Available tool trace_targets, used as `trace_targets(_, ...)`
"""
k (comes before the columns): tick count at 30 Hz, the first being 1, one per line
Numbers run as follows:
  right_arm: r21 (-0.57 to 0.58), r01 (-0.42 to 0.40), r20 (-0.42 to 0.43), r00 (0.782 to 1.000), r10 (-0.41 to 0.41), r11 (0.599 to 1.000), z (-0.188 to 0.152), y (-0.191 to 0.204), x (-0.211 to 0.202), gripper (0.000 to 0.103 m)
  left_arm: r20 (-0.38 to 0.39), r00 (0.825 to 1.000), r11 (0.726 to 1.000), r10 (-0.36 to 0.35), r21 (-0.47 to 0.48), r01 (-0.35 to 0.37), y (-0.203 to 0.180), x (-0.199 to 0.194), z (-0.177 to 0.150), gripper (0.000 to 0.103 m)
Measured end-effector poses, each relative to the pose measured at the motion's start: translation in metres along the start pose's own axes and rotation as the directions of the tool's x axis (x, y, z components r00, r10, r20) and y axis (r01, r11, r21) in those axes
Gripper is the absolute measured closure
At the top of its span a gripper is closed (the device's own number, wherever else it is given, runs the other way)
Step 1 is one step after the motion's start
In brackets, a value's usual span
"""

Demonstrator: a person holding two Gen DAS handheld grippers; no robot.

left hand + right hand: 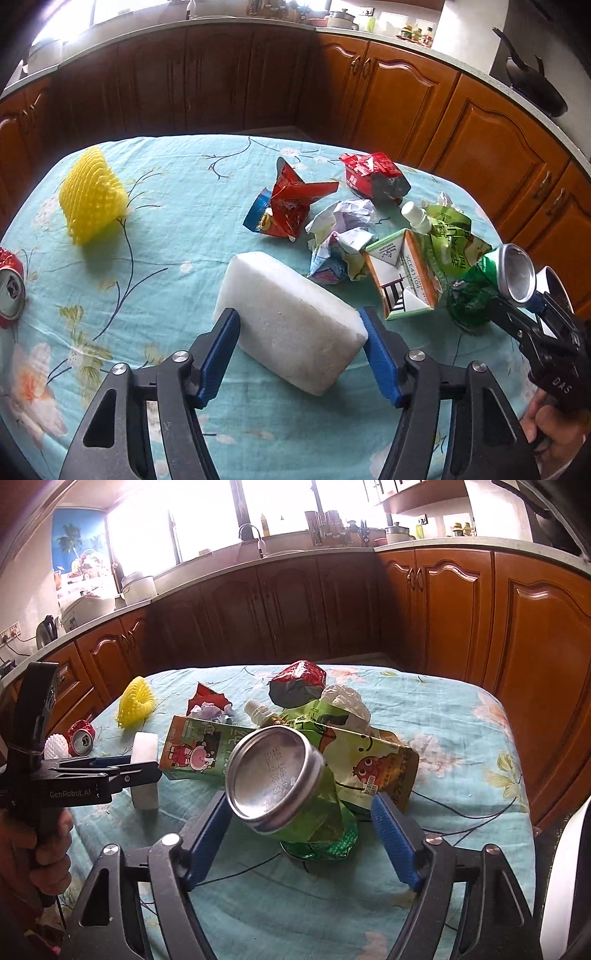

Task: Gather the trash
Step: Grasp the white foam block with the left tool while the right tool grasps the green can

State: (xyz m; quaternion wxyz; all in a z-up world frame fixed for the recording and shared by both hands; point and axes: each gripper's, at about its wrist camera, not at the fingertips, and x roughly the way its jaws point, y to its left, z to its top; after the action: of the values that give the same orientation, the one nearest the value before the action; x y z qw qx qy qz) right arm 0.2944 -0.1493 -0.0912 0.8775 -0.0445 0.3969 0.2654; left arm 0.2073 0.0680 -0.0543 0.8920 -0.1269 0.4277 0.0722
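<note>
In the left wrist view a white foam block (291, 314) stands on the teal flowered tablecloth (166, 258), and my left gripper (299, 321) is shut on it, a blue pad against each side. The right wrist view shows that block (144, 749) side-on in the same grip. My right gripper (301, 812) is open around a crushed green can (280, 775). Its left pad is at the can's silver rim. A gap shows between its right pad and the can's body. From the left wrist view the green can (476, 291) sits at the far right.
Behind the can lie a juice carton (192, 749), a green spout pouch (369, 764), crumpled paper (340, 236) and red snack bags (291, 206). A yellow foam net (92, 195) and a crushed red can (11, 288) lie to the left. Wooden cabinets (443, 609) ring the table.
</note>
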Motion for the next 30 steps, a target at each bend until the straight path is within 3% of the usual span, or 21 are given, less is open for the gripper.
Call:
trace_targets(1,-0.002,0.010,-0.002,1.000,-0.010,1.000,-0.001,0.001,0.000,0.054,0.005,1.000,1.000,-0.005,0.009,0.005,0.000,-0.002,-0.002,0.046)
trace_targets(3,0.009,0.009,-0.002,1.000,-0.009,1.000,-0.002,0.000,-0.002,0.070,0.019,1.000,0.999,-0.013,0.030,0.012,-0.002,-0.007,-0.004,0.053)
trace_targets(7,0.030,-0.017,0.007,1.000,0.017,0.999,-0.007,0.004,-0.011,0.074,0.046,0.998,0.997,-0.040,0.073,0.036,-0.003,-0.021,-0.011,0.068)
trace_targets(13,0.058,-0.047,0.010,0.999,0.046,0.997,-0.017,0.013,-0.027,0.076,0.058,0.993,0.992,-0.099,0.087,0.094,0.004,-0.046,-0.026,0.078)
trace_targets(16,0.066,-0.054,-0.008,0.998,0.054,0.996,-0.023,0.018,-0.030,0.076,0.058,0.993,0.990,-0.105,0.102,0.098,0.007,-0.057,-0.034,0.077)
trace_targets(21,0.055,-0.066,-0.039,0.997,0.068,0.996,-0.027,0.027,-0.021,0.076,0.058,0.997,0.993,-0.056,0.103,0.050,0.011,-0.061,-0.040,0.070)
trace_targets(23,0.053,-0.080,-0.051,0.995,0.082,0.995,-0.025,0.031,-0.018,0.074,0.062,0.997,0.995,-0.034,0.094,0.028,0.011,-0.063,-0.040,0.061)
trace_targets(24,0.049,-0.083,-0.054,0.995,0.085,0.995,-0.024,0.033,-0.016,0.072,0.069,0.998,0.996,-0.014,0.092,0.008,0.010,-0.063,-0.040,0.049)
trace_targets(27,0.035,-0.082,-0.065,0.994,0.084,0.996,-0.021,0.039,-0.010,0.071,0.087,0.996,0.995,0.022,0.091,-0.030,0.009,-0.062,-0.039,0.047)
trace_targets(30,0.033,-0.080,-0.065,0.995,0.082,0.996,-0.017,0.040,-0.003,0.063,0.077,0.996,0.995,0.032,0.089,-0.039,0.009,-0.054,-0.038,0.048)
